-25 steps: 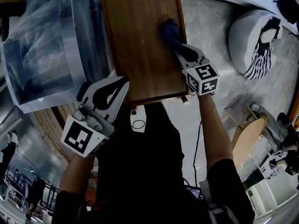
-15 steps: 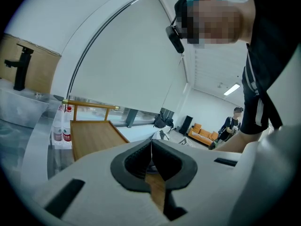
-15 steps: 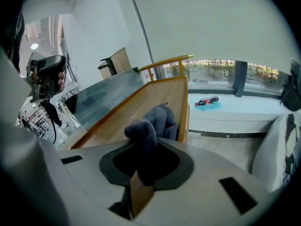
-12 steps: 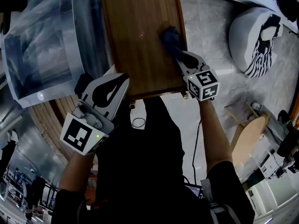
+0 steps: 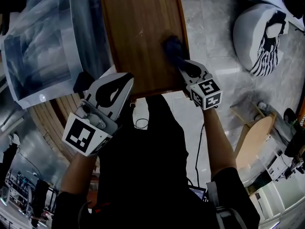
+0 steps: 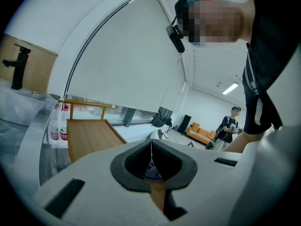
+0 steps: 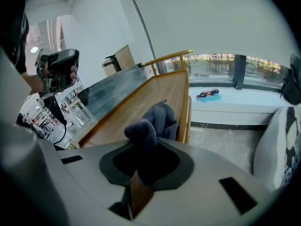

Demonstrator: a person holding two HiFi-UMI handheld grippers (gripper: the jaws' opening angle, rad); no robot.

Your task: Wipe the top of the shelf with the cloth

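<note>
Legible text, numbers, brands: none. Square markers on the left gripper (image 5: 125, 82) and right gripper (image 5: 181, 65): black-and-white patterns only. Bottle labels (image 6: 56, 134), ahead-left of left gripper: too small to read.

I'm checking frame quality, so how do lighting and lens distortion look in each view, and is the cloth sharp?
Head view: dim, the torso nearly black, edges of the shelf top bowed by the lens. Left gripper view: fisheye circle with dark corners, mosaic patch up top. Right gripper view: bright windows, cloth close and slightly soft.
</note>
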